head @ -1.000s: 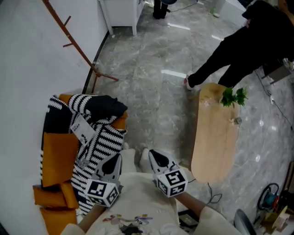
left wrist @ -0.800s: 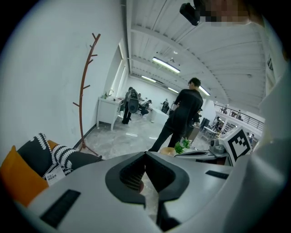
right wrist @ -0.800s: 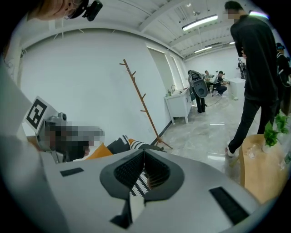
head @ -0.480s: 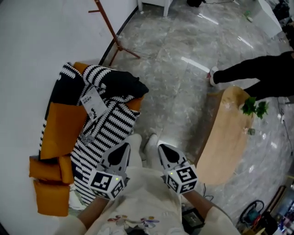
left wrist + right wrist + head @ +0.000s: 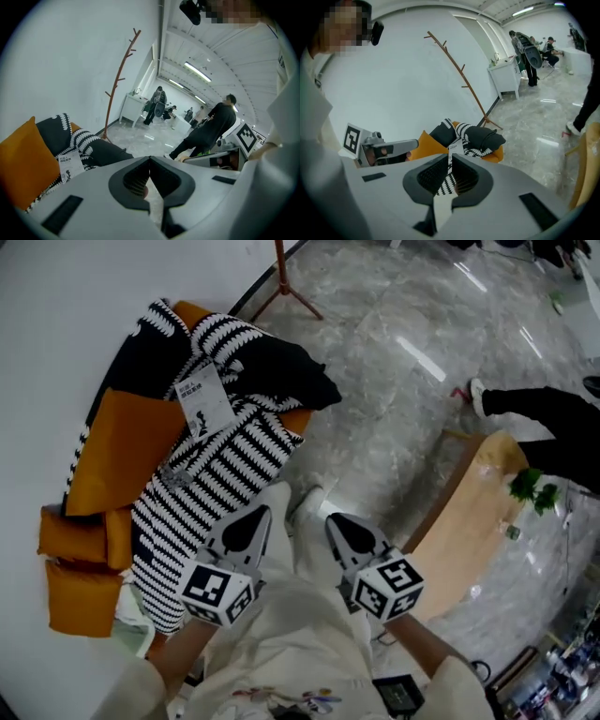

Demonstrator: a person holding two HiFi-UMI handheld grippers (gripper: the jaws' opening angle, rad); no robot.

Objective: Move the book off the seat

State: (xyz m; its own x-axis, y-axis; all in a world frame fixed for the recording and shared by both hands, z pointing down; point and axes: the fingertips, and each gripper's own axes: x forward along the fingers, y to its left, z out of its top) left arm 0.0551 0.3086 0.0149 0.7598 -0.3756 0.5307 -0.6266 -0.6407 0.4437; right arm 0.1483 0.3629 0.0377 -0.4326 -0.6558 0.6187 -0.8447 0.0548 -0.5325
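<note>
A thin white book (image 5: 203, 399) lies on a black-and-white striped blanket (image 5: 202, 488) draped over an orange seat (image 5: 122, 442). In the head view my left gripper (image 5: 257, 516) and right gripper (image 5: 337, 522) are held side by side near the person's body, just short of the blanket's near edge. Both have their jaws together with nothing between them. The book (image 5: 69, 167) shows at lower left beyond the left gripper (image 5: 150, 159). From the right gripper (image 5: 450, 157) the book (image 5: 456, 146) sits straight ahead, just past the tips.
Loose orange cushions (image 5: 80, 563) lie at the seat's left end. A light wooden oval table (image 5: 464, 526) with a small green plant (image 5: 532, 489) stands to the right on the marble floor. A person's dark-trousered legs (image 5: 539, 413) are beyond it. A brown coat stand (image 5: 281, 273) is by the wall.
The view has swung toward the seat, which now sits higher and larger in the head view. Both grippers stay shut and close together in front of the body.
</note>
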